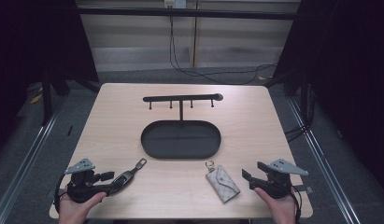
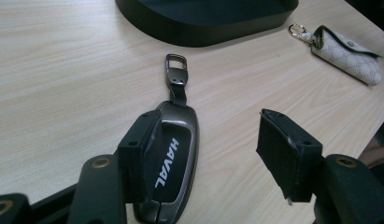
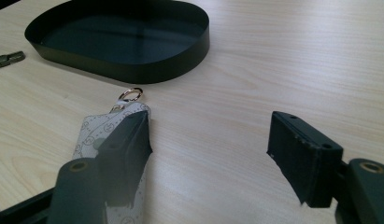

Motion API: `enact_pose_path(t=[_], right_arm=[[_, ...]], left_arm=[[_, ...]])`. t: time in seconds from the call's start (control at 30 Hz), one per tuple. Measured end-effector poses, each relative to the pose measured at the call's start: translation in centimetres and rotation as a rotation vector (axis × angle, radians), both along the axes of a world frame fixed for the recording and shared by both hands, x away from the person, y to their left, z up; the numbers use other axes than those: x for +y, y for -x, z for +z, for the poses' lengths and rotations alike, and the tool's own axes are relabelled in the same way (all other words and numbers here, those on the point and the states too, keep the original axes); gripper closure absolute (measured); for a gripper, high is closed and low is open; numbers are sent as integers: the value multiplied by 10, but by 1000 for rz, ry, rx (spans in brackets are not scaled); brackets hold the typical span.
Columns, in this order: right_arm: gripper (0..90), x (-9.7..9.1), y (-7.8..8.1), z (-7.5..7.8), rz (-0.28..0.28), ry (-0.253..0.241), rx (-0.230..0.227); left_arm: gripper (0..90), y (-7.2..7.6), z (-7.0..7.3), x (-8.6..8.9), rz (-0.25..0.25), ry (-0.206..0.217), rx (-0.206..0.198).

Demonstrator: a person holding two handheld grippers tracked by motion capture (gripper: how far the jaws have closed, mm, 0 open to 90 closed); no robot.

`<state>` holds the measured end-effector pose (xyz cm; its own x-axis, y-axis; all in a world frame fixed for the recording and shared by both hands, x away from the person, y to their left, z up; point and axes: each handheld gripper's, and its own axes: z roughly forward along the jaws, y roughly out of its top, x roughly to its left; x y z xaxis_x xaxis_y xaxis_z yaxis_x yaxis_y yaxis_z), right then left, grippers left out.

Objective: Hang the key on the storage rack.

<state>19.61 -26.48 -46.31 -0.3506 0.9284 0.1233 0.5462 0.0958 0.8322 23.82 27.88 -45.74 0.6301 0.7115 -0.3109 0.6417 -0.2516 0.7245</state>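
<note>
Your left gripper (image 1: 116, 181) sits low at the table's near left corner, jaws apart and gripping nothing. In the left gripper view the dark grey car key fob with white lettering and a metal strap loop (image 2: 173, 158) lies flat on the light wood table (image 1: 255, 121); one jaw's pad sits right against the fob's side, the other jaw stands well clear over bare wood. The fob's loop end points toward the black oval metal tray (image 1: 180, 139).

Your right gripper (image 1: 248, 177) rests at the near right corner, jaws also spread, nothing between them. The beige patterned key pouch with a gold ring (image 1: 222, 183) lies flat just left of it, near the tray's front rim; in the right gripper view one jaw overlaps the pouch's (image 3: 94, 135) edge, contact unclear.

Behind the tray stands a black T-shaped hook rack (image 1: 181, 99).
</note>
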Motion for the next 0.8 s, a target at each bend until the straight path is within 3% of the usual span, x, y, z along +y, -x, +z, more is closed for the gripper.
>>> enact_pose_path(t=[0.2,0.4,0.47,0.53,0.57,0.67,0.7,0.8], right_arm=[[301,-2,-1,-2,-9,-20,38],[301,-2,1,-1,-7,-38,60],[298,-2,0,-1,-8,-40,62],[280,-3,1,-1,-18,-39,67],[280,-3,1,-1,-20,-40,64],[277,-4,0,-1,-27,-45,66],[279,-4,0,-1,-27,-46,67],[278,-4,0,-2,-26,-42,71]], left_arm=[[437,-2,0,-3,9,-29,1],[472,-1,5,-4,0,8,5],[475,-3,8,-6,-6,-10,-2],[465,-4,8,-7,-19,-9,-7],[456,-8,8,-12,-65,-20,7],[423,-12,8,-18,-86,-43,16],[412,-16,9,-23,-115,-65,28],[412,-19,11,-25,-124,-72,44]])
